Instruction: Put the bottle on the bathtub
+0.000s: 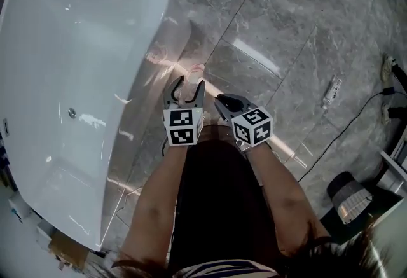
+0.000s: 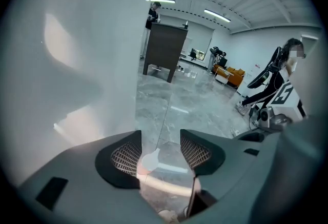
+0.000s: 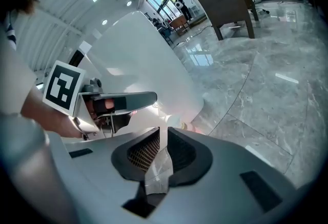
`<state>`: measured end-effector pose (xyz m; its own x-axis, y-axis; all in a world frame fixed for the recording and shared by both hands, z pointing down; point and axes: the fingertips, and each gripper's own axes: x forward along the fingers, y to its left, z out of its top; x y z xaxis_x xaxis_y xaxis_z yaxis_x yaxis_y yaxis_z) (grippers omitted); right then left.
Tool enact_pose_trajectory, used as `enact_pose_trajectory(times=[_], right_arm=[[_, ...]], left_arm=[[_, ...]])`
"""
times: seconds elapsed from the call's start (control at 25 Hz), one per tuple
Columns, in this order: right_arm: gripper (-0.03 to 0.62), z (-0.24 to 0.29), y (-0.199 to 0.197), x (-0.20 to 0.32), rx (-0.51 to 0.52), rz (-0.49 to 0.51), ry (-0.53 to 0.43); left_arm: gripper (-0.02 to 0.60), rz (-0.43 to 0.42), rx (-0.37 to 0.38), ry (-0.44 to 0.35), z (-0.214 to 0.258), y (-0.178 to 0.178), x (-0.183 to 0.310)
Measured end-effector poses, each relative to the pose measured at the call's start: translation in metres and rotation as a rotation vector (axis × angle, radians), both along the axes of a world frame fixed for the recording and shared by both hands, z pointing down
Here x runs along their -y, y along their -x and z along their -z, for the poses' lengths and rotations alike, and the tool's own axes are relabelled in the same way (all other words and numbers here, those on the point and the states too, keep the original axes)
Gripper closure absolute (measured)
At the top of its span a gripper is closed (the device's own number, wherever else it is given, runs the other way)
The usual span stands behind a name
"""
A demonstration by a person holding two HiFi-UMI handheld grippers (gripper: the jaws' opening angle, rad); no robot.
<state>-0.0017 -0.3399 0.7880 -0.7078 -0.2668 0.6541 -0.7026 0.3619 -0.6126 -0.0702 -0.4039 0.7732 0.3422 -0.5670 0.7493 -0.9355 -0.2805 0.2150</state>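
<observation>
The left claw (image 2: 159, 148) is a matte grey moulded shell ending in two black wedge-shaped jaws, whose pads (image 2: 125, 158) carry a fine pale grid. The right claw (image 3: 163, 141) has the same grey body and meshed black faces. Directly behind each claw sits a white cube printed with black square markers: the left cube (image 1: 182, 127) and the right cube (image 1: 253, 125). Further back from the claws, the person wears a black garment (image 1: 219, 207) and a striped top (image 1: 216, 268).
</observation>
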Motion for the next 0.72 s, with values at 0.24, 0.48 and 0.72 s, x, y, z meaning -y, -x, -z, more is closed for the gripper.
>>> enact_pose_trajectory(times=[0.24, 0.48, 0.72], right_arm=[[0.534, 0.065, -0.012, 0.019, 0.004, -0.056, -0.069], [0.54, 0.134, -0.017, 0.037, 0.013, -0.107, -0.156], [0.543, 0.194, -0.016, 0.043, -0.001, -0.104, -0.217]], left_arm=[[0.348, -0.049, -0.066, -0.033, 0.067, -0.023, 0.006], [0.381, -0.117, -0.096, -0.054, 0.13, -0.036, 0.003], [0.42, -0.122, -0.127, -0.064, 0.187, -0.033, -0.008]])
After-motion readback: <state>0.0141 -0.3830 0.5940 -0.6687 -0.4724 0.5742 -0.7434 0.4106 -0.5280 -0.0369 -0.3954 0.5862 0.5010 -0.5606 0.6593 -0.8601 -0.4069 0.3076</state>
